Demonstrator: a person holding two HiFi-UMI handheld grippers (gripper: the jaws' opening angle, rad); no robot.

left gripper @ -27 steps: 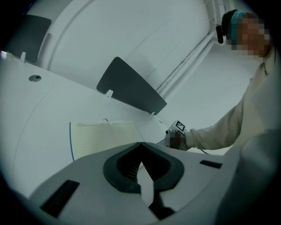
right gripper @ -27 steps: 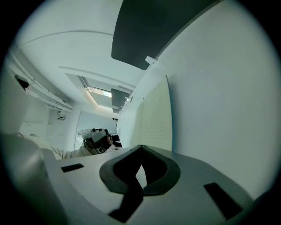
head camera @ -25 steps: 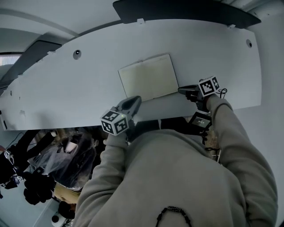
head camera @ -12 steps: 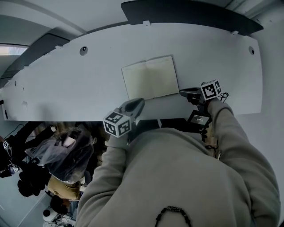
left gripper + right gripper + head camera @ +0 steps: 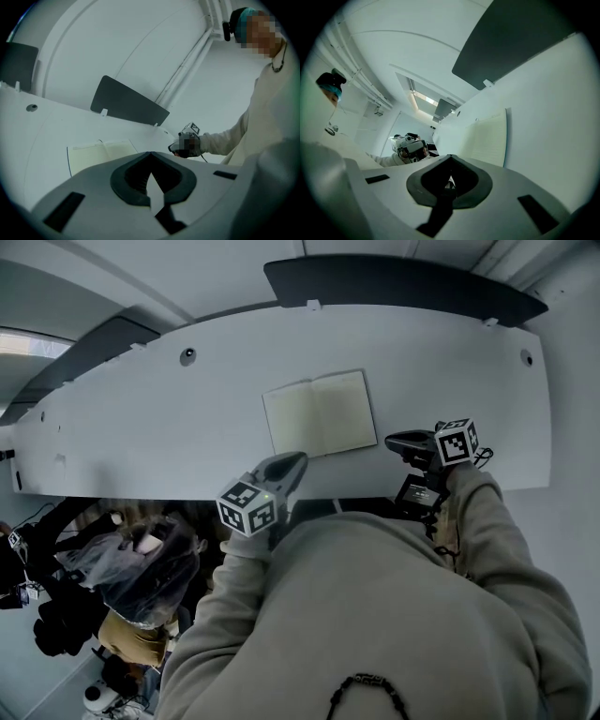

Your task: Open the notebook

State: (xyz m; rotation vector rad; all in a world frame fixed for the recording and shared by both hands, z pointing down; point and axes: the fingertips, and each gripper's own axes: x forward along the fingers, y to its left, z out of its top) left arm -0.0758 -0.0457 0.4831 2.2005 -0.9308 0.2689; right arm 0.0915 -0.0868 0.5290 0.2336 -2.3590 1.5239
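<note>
The notebook [image 5: 319, 413] lies open and flat on the white table [image 5: 141, 427], showing two blank cream pages. It also shows in the left gripper view [image 5: 101, 152] and in the right gripper view [image 5: 490, 138]. My left gripper [image 5: 298, 460] hovers just in front of the notebook's near left corner, jaws shut with nothing in them [image 5: 150, 153]. My right gripper [image 5: 389, 440] hangs just right of the notebook's near right corner, shut and empty [image 5: 450, 157]. Neither gripper touches the notebook.
A dark panel [image 5: 403, 282] stands along the table's far edge. Small round holes [image 5: 187, 355] dot the tabletop. A black device [image 5: 419, 495] sits under the right hand at the table's front edge. Bags and clutter [image 5: 131, 568] lie on the floor to the left.
Both grippers have risen a little above the table and rolled slightly. The notebook stays open where it lay.
</note>
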